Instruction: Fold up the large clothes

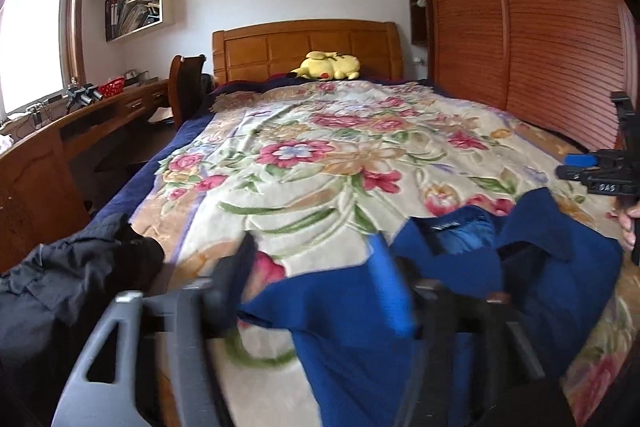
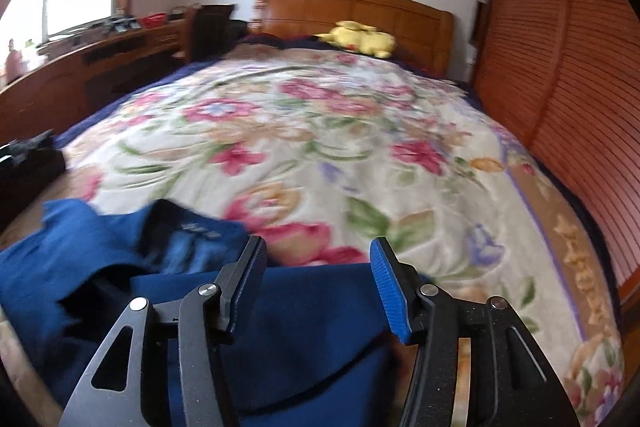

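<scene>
A dark blue garment (image 1: 460, 291) lies crumpled on the near end of the floral bedspread (image 1: 320, 147), its collar and label facing up; it also shows in the right wrist view (image 2: 180, 307). My left gripper (image 1: 316, 259) is open just above the garment's left part, its fingers blurred. My right gripper (image 2: 318, 251) is open above the garment's right edge, holding nothing. The right gripper also shows at the right edge of the left wrist view (image 1: 572, 167).
A black garment (image 1: 68, 287) lies heaped at the bed's near left corner. A yellow plush toy (image 1: 328, 67) sits by the wooden headboard (image 1: 308, 47). A wooden desk (image 1: 80, 131) and chair (image 1: 186, 87) stand left; slatted wardrobe doors (image 1: 540, 47) run along the right.
</scene>
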A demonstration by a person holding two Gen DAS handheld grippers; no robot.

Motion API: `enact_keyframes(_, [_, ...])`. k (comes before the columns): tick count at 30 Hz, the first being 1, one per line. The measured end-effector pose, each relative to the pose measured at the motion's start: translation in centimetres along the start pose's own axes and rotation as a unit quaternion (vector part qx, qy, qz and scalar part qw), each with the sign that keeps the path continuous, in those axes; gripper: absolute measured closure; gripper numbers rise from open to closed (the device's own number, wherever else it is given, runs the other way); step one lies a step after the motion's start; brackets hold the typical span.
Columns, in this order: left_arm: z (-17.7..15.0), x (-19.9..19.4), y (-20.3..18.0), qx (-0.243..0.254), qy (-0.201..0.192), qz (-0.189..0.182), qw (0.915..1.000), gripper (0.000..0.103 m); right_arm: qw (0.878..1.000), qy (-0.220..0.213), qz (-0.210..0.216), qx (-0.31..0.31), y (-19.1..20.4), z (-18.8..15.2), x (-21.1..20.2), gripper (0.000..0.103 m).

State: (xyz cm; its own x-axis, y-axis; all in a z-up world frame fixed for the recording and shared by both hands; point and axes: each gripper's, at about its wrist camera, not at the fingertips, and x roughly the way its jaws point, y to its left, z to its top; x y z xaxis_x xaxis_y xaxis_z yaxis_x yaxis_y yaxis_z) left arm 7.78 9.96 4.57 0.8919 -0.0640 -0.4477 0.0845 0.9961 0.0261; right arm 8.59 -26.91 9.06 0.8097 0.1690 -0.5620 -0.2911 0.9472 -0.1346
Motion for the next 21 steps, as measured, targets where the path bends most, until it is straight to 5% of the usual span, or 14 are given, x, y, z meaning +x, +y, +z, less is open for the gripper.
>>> enact_keyframes(11, [-4.8, -2.2, 0.0, -0.041, 0.017, -0.033, 0.9985, 0.022, 0.988, 0.020, 0.125, -0.088, 9.0, -3.0, -2.8, 0.047])
enact_keyframes(21, [-6.9, -2.3, 1.1, -0.045, 0.030, -0.050, 0.9973, 0.022, 0.975, 0.087, 0.147, -0.141, 12.1, -4.3, -0.2, 0.047])
